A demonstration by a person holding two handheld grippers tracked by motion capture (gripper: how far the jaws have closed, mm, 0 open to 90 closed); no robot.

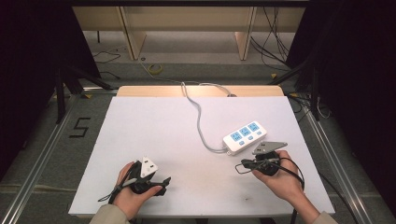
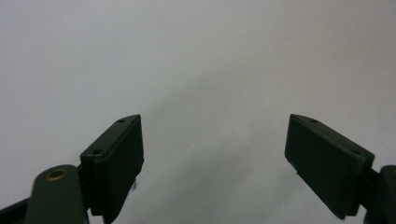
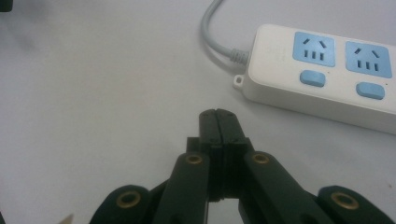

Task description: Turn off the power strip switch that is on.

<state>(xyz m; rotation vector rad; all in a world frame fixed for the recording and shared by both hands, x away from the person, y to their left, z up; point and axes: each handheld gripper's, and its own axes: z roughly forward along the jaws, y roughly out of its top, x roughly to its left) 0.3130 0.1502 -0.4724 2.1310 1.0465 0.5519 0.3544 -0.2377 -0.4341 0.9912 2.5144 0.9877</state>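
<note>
A white power strip [image 1: 244,135] with blue sockets and blue switches lies on the right half of the white table [image 1: 154,126]. Its grey cable [image 1: 201,123] runs off over the far edge. My right gripper [image 1: 244,165] rests just in front of the strip, pointing left, with its jaws pressed together and nothing in them. From the right gripper view, those shut jaws [image 3: 218,114] stand a short way from the strip's cable end [image 3: 322,70]. My left gripper [image 1: 163,181] sits near the front left. Its jaws [image 2: 215,126] are spread wide over bare table.
Past the far edge of the table stand wooden furniture panels [image 1: 133,32], and loose cables [image 1: 154,69] lie on the floor. Dark stands [image 1: 60,88] flank the table on both sides. A "5" mark [image 1: 80,127] is on the floor at the left.
</note>
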